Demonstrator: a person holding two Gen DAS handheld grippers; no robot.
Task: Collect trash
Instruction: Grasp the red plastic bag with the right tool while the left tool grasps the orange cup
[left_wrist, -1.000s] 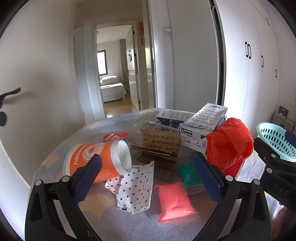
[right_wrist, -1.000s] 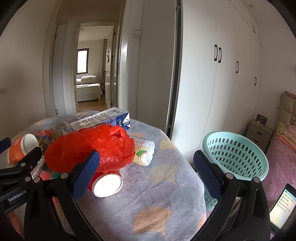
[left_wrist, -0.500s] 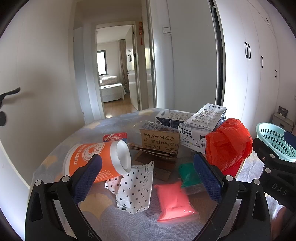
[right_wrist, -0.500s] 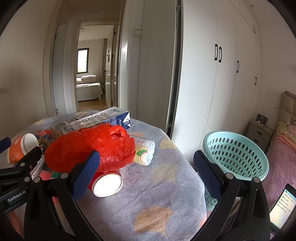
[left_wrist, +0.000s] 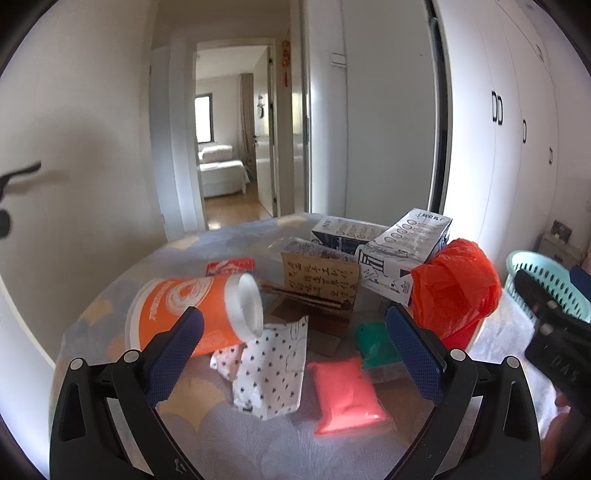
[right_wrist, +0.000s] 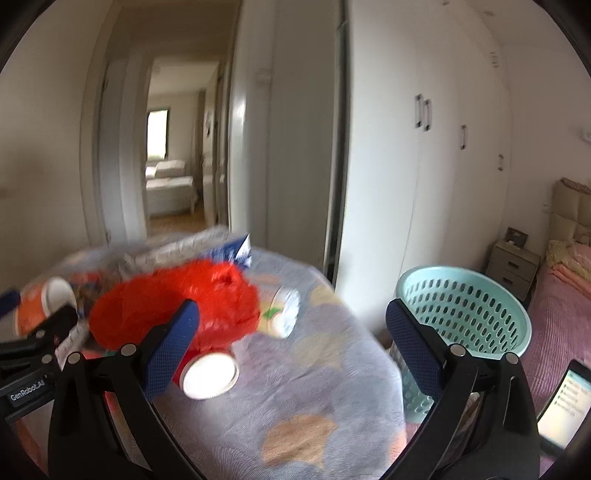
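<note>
Trash lies scattered on a round table (left_wrist: 110, 302). An orange paper cup (left_wrist: 184, 314) rests on its side at the left, beside a dotted white wrapper (left_wrist: 269, 369), a pink packet (left_wrist: 347, 391), a green packet (left_wrist: 373, 339), a brown paper bag (left_wrist: 321, 280), milk cartons (left_wrist: 406, 243) and a red plastic bag (left_wrist: 454, 291). My left gripper (left_wrist: 295, 347) hangs open over the wrapper. My right gripper (right_wrist: 291, 350) is open above the table, with the red plastic bag (right_wrist: 173, 306), a white-lidded cup (right_wrist: 210, 374) and a small bottle (right_wrist: 284, 314) ahead. A teal basket (right_wrist: 465, 314) stands right of the table.
A white wardrobe (right_wrist: 443, 166) runs behind the basket. At the far right are a bed with a pink cover (right_wrist: 561, 302), a small nightstand (right_wrist: 513, 266) and a lit phone screen (right_wrist: 565, 402). An open doorway (left_wrist: 229, 147) leads to another room.
The right wrist view has swung and now blurs, with the basket shifted toward centre and the table's trash lower left. The left gripper moved slightly nearer the table. Both stay open.
</note>
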